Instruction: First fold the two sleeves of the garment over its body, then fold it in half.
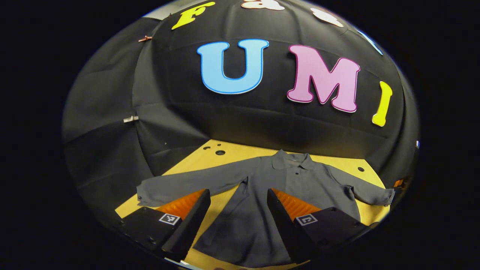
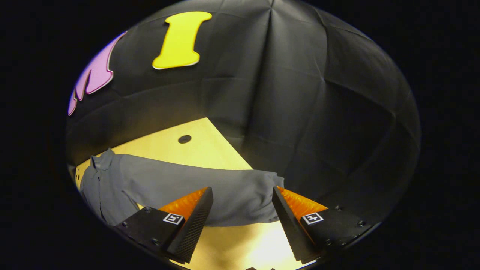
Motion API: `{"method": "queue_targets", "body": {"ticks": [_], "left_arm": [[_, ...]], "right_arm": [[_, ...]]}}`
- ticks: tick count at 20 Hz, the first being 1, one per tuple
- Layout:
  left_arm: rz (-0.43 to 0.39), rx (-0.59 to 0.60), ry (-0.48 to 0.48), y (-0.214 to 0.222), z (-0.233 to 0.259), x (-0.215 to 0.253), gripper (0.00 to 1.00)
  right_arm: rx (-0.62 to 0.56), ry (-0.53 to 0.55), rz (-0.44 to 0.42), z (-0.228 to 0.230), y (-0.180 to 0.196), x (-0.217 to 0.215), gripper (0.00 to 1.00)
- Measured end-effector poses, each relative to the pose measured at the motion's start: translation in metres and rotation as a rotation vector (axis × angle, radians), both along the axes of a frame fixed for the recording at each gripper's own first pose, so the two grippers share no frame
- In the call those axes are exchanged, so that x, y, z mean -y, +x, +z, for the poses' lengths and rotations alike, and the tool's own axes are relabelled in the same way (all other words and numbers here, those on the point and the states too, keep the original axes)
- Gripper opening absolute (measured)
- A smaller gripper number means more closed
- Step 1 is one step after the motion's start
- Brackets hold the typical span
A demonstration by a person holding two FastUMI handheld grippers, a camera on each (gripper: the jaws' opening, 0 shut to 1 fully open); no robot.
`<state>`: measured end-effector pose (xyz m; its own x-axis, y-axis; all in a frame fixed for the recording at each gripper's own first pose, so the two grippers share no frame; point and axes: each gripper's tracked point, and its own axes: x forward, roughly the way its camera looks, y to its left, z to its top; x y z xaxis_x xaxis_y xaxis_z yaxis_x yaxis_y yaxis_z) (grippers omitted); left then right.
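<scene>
A grey long-sleeved shirt (image 1: 292, 180) lies flat on the yellow table (image 1: 232, 150), collar toward the back wall, both sleeves spread out sideways. In the left gripper view my left gripper (image 1: 238, 202) is open above the shirt's lower body, near the left armpit, holding nothing. One sleeve (image 1: 187, 183) stretches left, the other sleeve (image 1: 369, 193) right. In the right gripper view my right gripper (image 2: 242, 202) is open, hovering over the cuff end of the sleeve (image 2: 240, 195), with cloth seen between its fingers but not pinched. The shirt's collar (image 2: 101, 159) is at far left.
Black cloth walls close off the table at the back and both sides. The table (image 2: 180, 150) has small round holes (image 1: 220, 152) (image 2: 184, 139) in its top. Bare wood lies behind the sleeves and in front of the cuff (image 2: 247, 243).
</scene>
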<state>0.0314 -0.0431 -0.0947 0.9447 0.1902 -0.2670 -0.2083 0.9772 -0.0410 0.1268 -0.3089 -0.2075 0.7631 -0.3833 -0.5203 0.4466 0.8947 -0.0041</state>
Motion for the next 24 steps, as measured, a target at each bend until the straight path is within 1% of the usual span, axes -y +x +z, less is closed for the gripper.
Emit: {"method": "queue_targets", "body": {"ticks": [3, 5, 8, 10, 12, 16, 19, 21, 22, 24], "left_arm": [[0.005, -0.034, 0.025, 0.002, -0.009, 0.006, 0.96], [0.018, -0.05, 0.058, 0.001, -0.01, 0.003, 0.96], [0.017, -0.065, 0.056, 0.0, -0.013, 0.003, 0.95], [0.024, -0.072, 0.064, 0.0, -0.015, 0.002, 0.95], [0.02, -0.077, 0.077, 0.0, -0.017, 0.004, 0.95], [-0.011, -0.091, 0.101, 0.002, -0.022, 0.014, 0.95], [-0.03, -0.093, 0.111, 0.003, -0.023, 0.021, 0.95], [-0.039, -0.092, 0.115, 0.005, -0.022, 0.024, 0.95], [-0.043, -0.093, 0.115, 0.005, -0.023, 0.025, 0.95], [-0.046, -0.096, 0.115, 0.006, -0.024, 0.027, 0.97]], "right_arm": [[-0.058, 0.015, -0.051, -0.03, 0.009, 0.026, 0.98], [-0.07, 0.035, -0.076, -0.045, 0.018, 0.034, 0.98], [-0.101, 0.04, -0.111, -0.064, 0.02, 0.047, 0.98], [-0.124, 0.06, -0.129, -0.079, 0.028, 0.052, 0.99], [-0.148, 0.067, -0.144, -0.083, 0.025, 0.058, 0.98], [-0.184, 0.099, -0.144, -0.091, 0.026, 0.06, 0.98], [-0.195, 0.109, -0.127, -0.083, 0.032, 0.058, 0.98], [-0.19, 0.136, -0.114, -0.079, 0.033, 0.053, 0.96], [-0.198, 0.169, -0.106, -0.08, 0.037, 0.05, 0.84], [-0.203, 0.171, -0.091, -0.073, 0.042, 0.052, 0.58]]}}
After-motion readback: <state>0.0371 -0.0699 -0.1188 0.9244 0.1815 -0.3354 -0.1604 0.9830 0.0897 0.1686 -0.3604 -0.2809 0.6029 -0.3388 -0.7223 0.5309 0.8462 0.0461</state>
